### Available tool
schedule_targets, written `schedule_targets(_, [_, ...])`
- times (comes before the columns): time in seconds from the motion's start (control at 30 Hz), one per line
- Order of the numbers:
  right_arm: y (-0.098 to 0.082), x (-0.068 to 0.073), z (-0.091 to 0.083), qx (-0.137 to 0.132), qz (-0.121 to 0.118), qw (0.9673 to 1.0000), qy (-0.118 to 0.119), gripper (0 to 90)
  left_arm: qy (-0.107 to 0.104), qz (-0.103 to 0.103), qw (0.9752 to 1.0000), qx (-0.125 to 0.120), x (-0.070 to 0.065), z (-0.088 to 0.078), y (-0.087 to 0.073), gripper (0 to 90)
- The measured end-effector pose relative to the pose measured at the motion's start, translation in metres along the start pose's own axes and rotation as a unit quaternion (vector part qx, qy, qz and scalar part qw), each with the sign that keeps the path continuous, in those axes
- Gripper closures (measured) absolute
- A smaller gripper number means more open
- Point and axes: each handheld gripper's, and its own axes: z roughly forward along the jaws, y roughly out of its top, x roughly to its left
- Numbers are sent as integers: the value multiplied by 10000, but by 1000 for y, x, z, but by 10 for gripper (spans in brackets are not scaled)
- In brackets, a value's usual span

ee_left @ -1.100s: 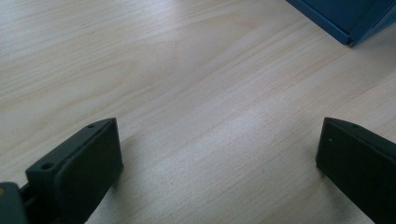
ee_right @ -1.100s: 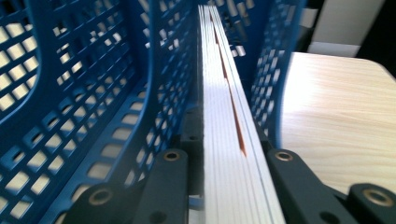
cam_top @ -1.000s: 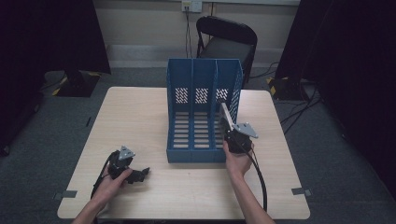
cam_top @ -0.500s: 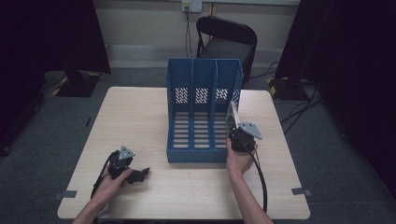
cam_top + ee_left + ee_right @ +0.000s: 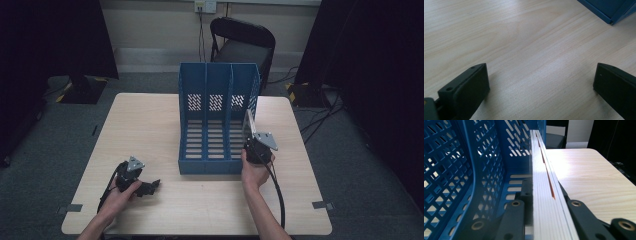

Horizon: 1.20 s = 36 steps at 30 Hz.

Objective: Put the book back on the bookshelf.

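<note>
Right gripper (image 5: pixel 250 134) clamped on an upright book (image 5: pixel 541 195) beside the blue file rack (image 5: pixel 220 95); left gripper (image 5: pixel 150 186) wide, low over table (image 5: pixel 150 125).

In the right gripper view, the near end of the thin flat stack (image 5: pixel 541 195) is cut off by the bottom edge, and its front face is hidden, so it cannot be told what it is, perhaps a book. The blue file rack (image 5: pixel 474 170) is cropped at left and top. In the left gripper view, just a corner of the rack is caught.
</note>
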Motion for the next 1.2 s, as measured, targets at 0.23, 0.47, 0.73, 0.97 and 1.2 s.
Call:
schedule_targets(0.23, [-4,0,0,-16,-78,10000,39,762,1,-1,10000,0,0,0,0,0])
schedule_targets(0.47, [-3,-3,1,22,-39,9999,146,752,1,1,10000,1,0,0,0,0])
schedule_targets(0.73, [0,-5,1,-4,-15,9997,242,721,-2,0,10000,1,0,0,0,0])
schedule_targets(0.97, [3,-6,2,-22,-28,9996,289,660,-27,12,10000,10,0,1,1,0])
schedule_targets(1.2, [5,-8,5,27,36,9992,400,591,-40,26,10000,1,-1,2,2,0])
